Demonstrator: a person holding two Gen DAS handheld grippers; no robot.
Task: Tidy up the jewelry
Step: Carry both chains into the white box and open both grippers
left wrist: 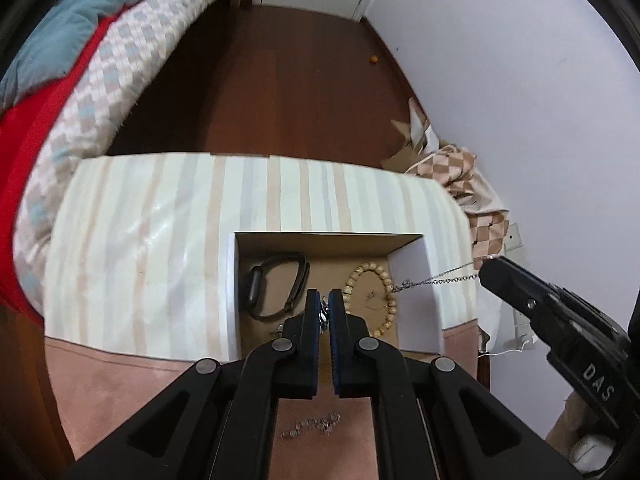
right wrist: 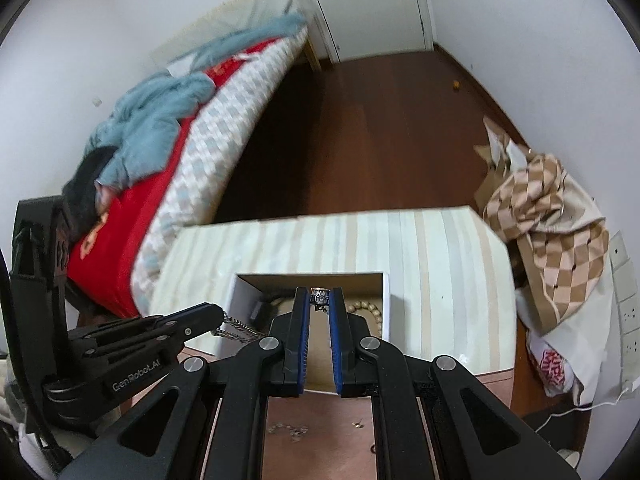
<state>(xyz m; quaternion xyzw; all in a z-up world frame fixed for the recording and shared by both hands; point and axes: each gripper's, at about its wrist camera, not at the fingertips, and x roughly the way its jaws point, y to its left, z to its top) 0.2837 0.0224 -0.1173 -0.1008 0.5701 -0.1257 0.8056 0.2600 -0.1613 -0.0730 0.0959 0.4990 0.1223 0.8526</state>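
Note:
A silver chain necklace [left wrist: 440, 278] hangs stretched between my two grippers above an open white box [left wrist: 412, 264]. My left gripper [left wrist: 324, 294] is shut on one end of the chain. To its right, my right gripper [left wrist: 486, 268] is shut on the other end. In the right wrist view the right gripper [right wrist: 320, 292] pinches a silver piece at its tips, and the left gripper [right wrist: 220, 314] holds the necklace [right wrist: 236, 328] beside the box [right wrist: 312, 275]. Inside the box lie a black watch band [left wrist: 276, 286] and a wooden bead bracelet [left wrist: 368, 268].
The box sits on a striped cloth [left wrist: 160, 220] over a pink surface [left wrist: 120, 380]. A loose silver chain [left wrist: 316, 426] lies near the front edge. A bed [right wrist: 160, 152] stands to the left, a checked cloth [right wrist: 548, 208] over cardboard to the right, and dark wooden floor [left wrist: 280, 80] beyond.

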